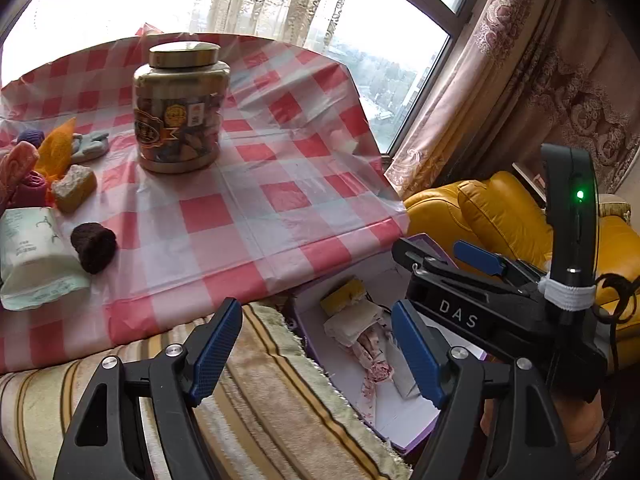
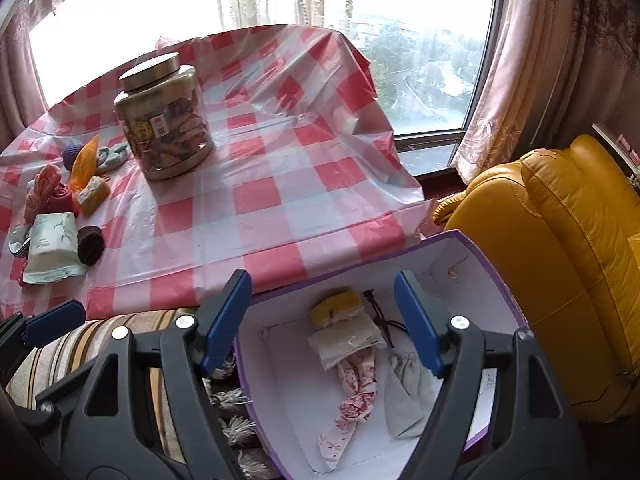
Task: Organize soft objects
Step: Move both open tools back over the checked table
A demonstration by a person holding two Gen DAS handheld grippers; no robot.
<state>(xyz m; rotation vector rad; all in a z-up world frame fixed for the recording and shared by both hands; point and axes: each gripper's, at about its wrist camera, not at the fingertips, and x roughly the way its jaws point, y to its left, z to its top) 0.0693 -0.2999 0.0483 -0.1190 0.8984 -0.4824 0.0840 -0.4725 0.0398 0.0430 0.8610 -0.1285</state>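
A purple-edged white box stands on the floor below the table's near edge. Inside lie a yellow sponge, a folded beige cloth, a red-patterned rag and a grey pouch. My right gripper hovers open over the box with nothing between its fingers. My left gripper hangs open over the striped blanket, beside the box. On the table's left sit more soft things: a tissue pack, a dark knit ball, a yellow sponge and bright cloths.
A gold-lidded jar stands on the red-checked tablecloth. A yellow leather armchair fills the right side, close to the box. Window and curtains lie behind the table. The right gripper's body shows in the left wrist view.
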